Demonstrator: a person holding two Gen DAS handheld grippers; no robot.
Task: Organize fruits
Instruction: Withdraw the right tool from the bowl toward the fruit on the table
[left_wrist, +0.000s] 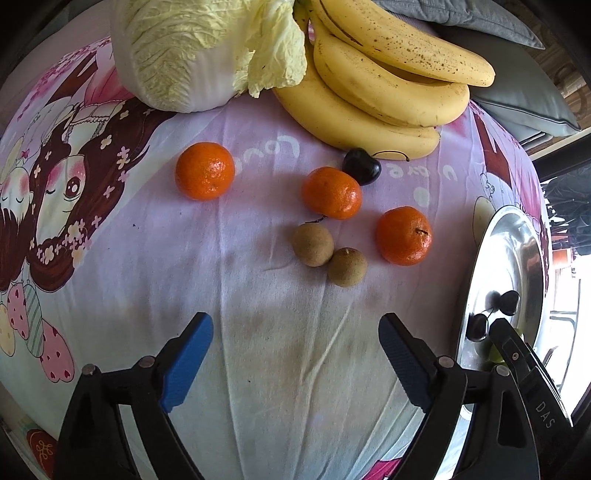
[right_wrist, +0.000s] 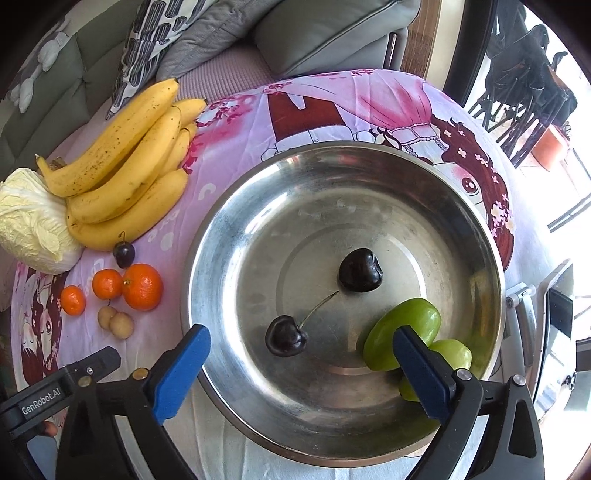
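Observation:
My left gripper (left_wrist: 295, 328) hangs open and empty above the pink printed cloth. Ahead of it lie two brown longans (left_wrist: 313, 244), three mandarins (left_wrist: 331, 192) and a dark cherry (left_wrist: 362, 166). My right gripper (right_wrist: 301, 334) stands open over the steel bowl (right_wrist: 221, 229), gripping nothing. Two dark cherries (right_wrist: 360, 269) rest in the bowl, one of them (right_wrist: 286, 336) below the gap between the fingers. Green grapes (right_wrist: 402, 321) lie partly hidden behind the right finger. The loose mandarins (right_wrist: 142, 286) and longans (right_wrist: 123, 325) lie left of the bowl.
A bunch of bananas (left_wrist: 384, 85) and a napa cabbage (left_wrist: 192, 55) lie at the far side of the cloth. Grey sofa cushions (right_wrist: 325, 33) sit behind the table. The bowl's rim (left_wrist: 480, 258) stands at the right, with the other gripper over it.

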